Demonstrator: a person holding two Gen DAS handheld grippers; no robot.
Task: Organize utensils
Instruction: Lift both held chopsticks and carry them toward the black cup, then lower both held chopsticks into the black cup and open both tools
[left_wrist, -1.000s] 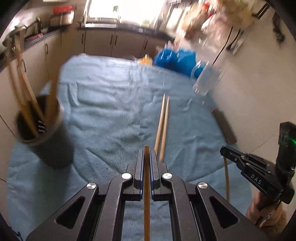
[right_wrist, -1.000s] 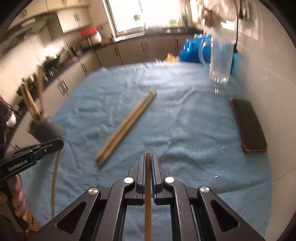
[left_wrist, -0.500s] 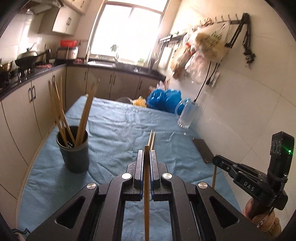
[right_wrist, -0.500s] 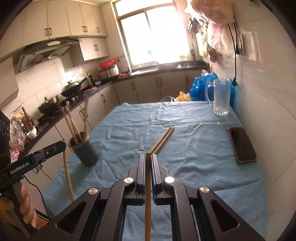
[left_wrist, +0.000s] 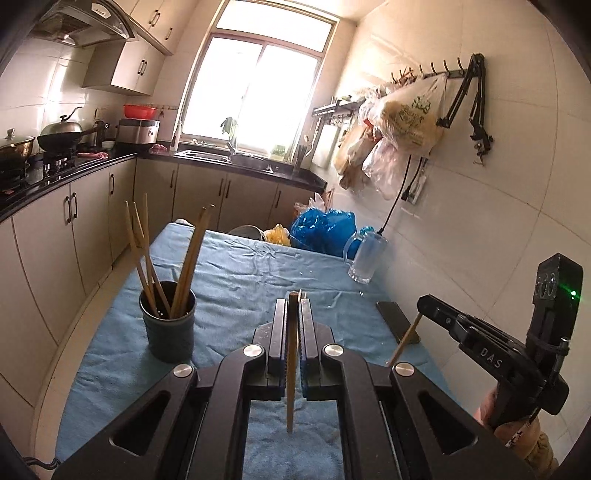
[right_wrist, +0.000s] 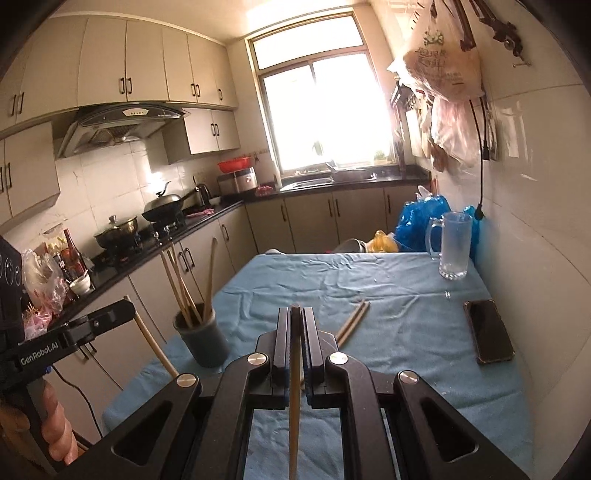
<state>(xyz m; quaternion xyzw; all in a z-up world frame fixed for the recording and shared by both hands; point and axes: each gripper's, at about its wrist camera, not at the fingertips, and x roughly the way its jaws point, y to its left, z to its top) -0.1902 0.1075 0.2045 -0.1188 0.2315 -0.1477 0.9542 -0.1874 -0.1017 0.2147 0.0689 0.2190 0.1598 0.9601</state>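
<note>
My left gripper (left_wrist: 293, 306) is shut on a wooden chopstick (left_wrist: 291, 369) that hangs down between its jaws, above the blue cloth. A dark cup (left_wrist: 168, 326) with several chopsticks standing in it sits ahead and to the left. My right gripper (right_wrist: 294, 314) is shut on another chopstick (right_wrist: 294, 398). In the right wrist view the cup (right_wrist: 201, 341) stands left of centre, and two loose chopsticks (right_wrist: 352, 323) lie side by side on the cloth just beyond the jaws. Each view shows the other gripper at its edge with its chopstick slanting down.
A blue cloth (right_wrist: 406, 369) covers the table against the tiled right wall. A dark phone (right_wrist: 489, 336) lies near that wall and a glass mug (right_wrist: 452, 245) stands at the far right corner. Blue bags (left_wrist: 321, 230) sit behind the table. Kitchen counters run along the left.
Both grippers have risen off the table and tipped up, each carrying its chopstick. The views went from looking down at the cloth to looking across the table and kitchen.
</note>
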